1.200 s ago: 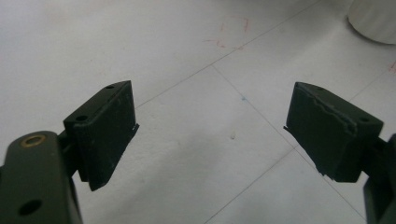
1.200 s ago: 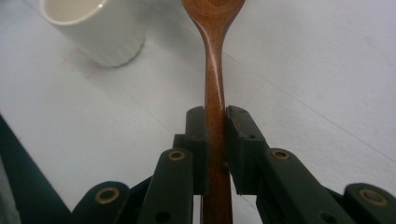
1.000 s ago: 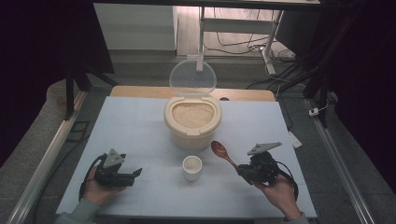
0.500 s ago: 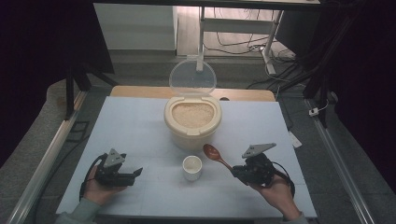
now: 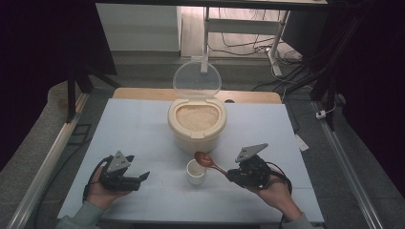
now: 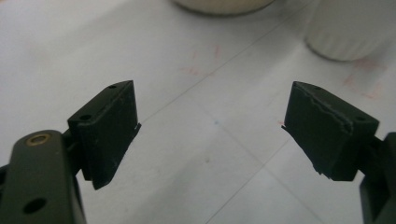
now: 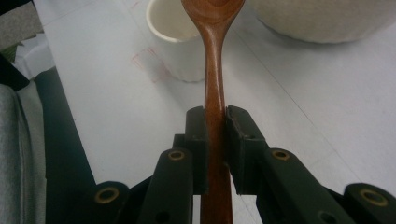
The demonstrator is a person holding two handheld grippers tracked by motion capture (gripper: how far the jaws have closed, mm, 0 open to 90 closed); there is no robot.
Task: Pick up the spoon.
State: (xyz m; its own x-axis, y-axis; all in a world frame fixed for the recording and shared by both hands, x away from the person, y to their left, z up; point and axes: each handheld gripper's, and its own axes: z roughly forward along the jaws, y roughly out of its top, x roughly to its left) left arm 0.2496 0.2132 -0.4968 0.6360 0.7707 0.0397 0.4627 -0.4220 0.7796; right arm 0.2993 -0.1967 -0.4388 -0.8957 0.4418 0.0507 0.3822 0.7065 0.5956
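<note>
Spoon [image 7: 213,56] handle sits clamped in right tongs [image 7: 215,140], seen close.

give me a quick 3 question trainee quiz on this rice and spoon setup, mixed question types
1. True or false: the right hand-held gripper is clamped on the wooden spoon.
2. Multiple choice: where is the spoon's bowl? A) deep in the rice container B) above the rim of the small white cup C) flat on the table
3. Short answer: what state is the left hand-held gripper in, and what does it hold?

Key
1. True: both pads press the spoon's handle in the right gripper view.
2. B: in the high view the bowl hangs over the small white cup, in front of the rice container, whose clear lid stands open.
3. Open and holding nothing, with bare table between its jaws.
</note>
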